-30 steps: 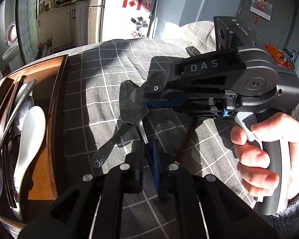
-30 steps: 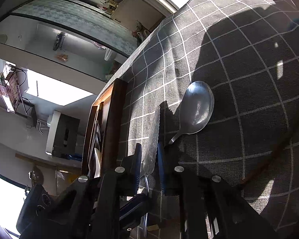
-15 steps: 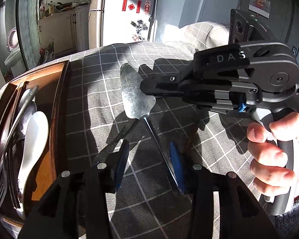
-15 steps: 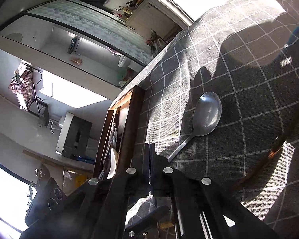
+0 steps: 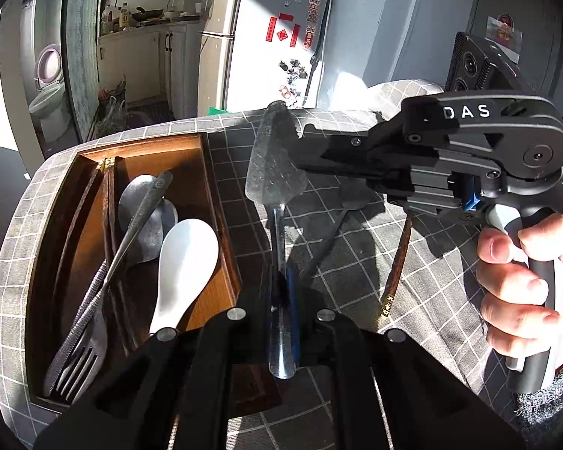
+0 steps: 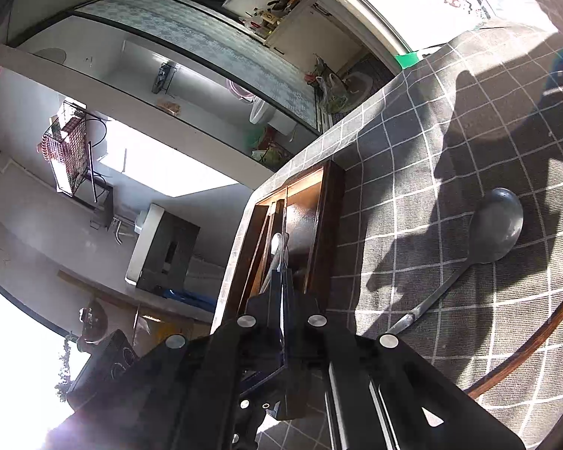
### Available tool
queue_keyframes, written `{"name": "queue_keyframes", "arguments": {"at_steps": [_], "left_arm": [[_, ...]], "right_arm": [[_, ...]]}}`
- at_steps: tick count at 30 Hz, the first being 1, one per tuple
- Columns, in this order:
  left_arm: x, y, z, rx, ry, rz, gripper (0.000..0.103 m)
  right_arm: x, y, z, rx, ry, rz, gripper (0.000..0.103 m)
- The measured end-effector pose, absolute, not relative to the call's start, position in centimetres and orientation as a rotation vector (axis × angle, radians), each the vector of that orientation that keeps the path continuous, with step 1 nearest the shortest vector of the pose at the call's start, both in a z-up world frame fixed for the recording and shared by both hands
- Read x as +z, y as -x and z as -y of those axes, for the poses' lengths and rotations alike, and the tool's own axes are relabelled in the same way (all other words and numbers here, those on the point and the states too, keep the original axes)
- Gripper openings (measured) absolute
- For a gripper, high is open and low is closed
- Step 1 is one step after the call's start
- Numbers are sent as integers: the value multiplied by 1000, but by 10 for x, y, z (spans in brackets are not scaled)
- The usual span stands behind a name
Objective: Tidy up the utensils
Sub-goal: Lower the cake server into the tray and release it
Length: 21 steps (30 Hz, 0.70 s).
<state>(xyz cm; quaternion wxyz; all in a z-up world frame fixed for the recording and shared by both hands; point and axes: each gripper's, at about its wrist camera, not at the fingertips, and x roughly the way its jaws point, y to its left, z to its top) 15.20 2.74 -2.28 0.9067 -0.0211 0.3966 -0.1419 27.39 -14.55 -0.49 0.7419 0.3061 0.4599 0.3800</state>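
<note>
My left gripper (image 5: 281, 300) is shut on the handle of a metal cake server (image 5: 272, 172), held above the checked tablecloth just right of the wooden utensil tray (image 5: 206, 157). My right gripper (image 5: 300, 138) reaches in from the right and pinches the server's blade edge; in its own view (image 6: 283, 281) the fingers are closed on the thin blade. The tray holds a white spoon (image 5: 185, 258), a metal spoon (image 5: 146, 217), a fork (image 5: 75, 360) and dark chopsticks (image 5: 109, 195). A metal ladle (image 6: 495, 225) lies on the cloth.
A brown chopstick (image 5: 398, 258) lies on the cloth to the right, also in the right wrist view (image 6: 525, 348). The tray (image 6: 330, 225) sits at the table's left edge. A fridge (image 5: 266, 30) and kitchen doorway stand beyond the table.
My left gripper opened, then closed on the server's handle. Both grippers have carried the server up and left toward the tray; the right gripper still pinches the blade.
</note>
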Motion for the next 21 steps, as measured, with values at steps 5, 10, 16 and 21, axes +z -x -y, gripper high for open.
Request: {"name": "queue_keyframes", "arguments": {"at_steps": [5,10,16,21], "left_arm": [[-18,-148,-81,-177,49,-829,9],[-31,-149,-116,-117,84,-858,9],[-36,-149,-117,-100,73,-857,7],[-37,-151,-114,-79,50,-855,8]], "right_arm": [[-18,-283,83,883,-666,-1075,2],[-37,-288,48,868,-642,-1123,3],[-37,-286,41,843,-596,-1131,10],[-22,-275,62,854,-579,-1080,54]]}}
